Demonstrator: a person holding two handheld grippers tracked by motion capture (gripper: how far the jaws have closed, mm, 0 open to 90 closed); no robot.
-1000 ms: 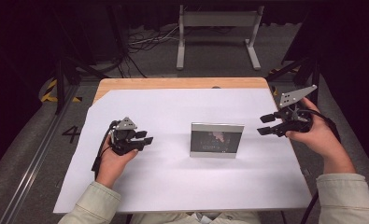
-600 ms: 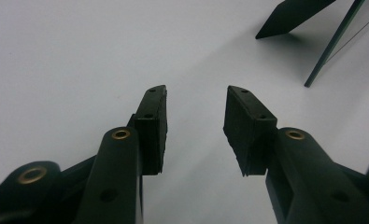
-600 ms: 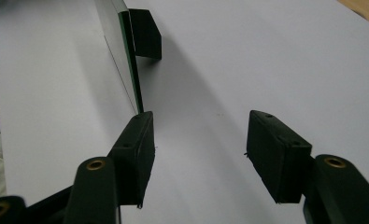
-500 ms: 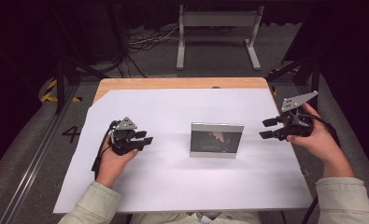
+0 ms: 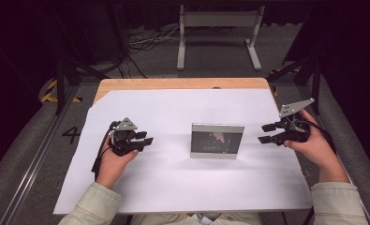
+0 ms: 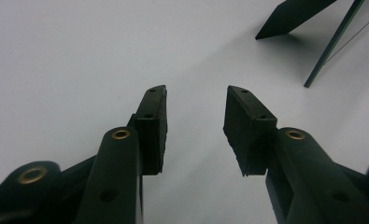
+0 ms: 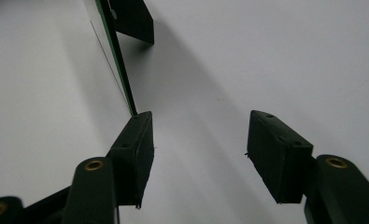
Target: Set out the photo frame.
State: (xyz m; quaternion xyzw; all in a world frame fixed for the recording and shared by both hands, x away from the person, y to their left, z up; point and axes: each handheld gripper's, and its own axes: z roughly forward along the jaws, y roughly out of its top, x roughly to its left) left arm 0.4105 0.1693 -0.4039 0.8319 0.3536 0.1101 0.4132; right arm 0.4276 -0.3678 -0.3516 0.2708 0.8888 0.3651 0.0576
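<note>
The left tool (image 5: 145,138) rested low on the table, its jaws parted a moderate way with nothing between them; in the left gripper view (image 6: 195,128) only bare white surface lay between the pads. The table (image 5: 173,187) carried a white sheet over a wooden top, whose tan edge showed along the far side. Around it the room was dark, with grey floor, a loose run of cables and a pale metal stand (image 5: 218,33) beyond the far edge. A figure "4" (image 5: 71,134) was marked on the floor to the left of the table, near yellow-and-black hazard tape. At the middle of the sheet stood a silver picture frame (image 5: 218,140), upright on its rear prop, its dark glass facing the person; the picture inside could not be made out. The right tool (image 5: 268,133) hung just right of the frame, jaws spread wide and empty. In the right gripper view (image 7: 198,149) the frame's edge (image 7: 112,51) rose close beside one pad; whether they touched could not be told.
</note>
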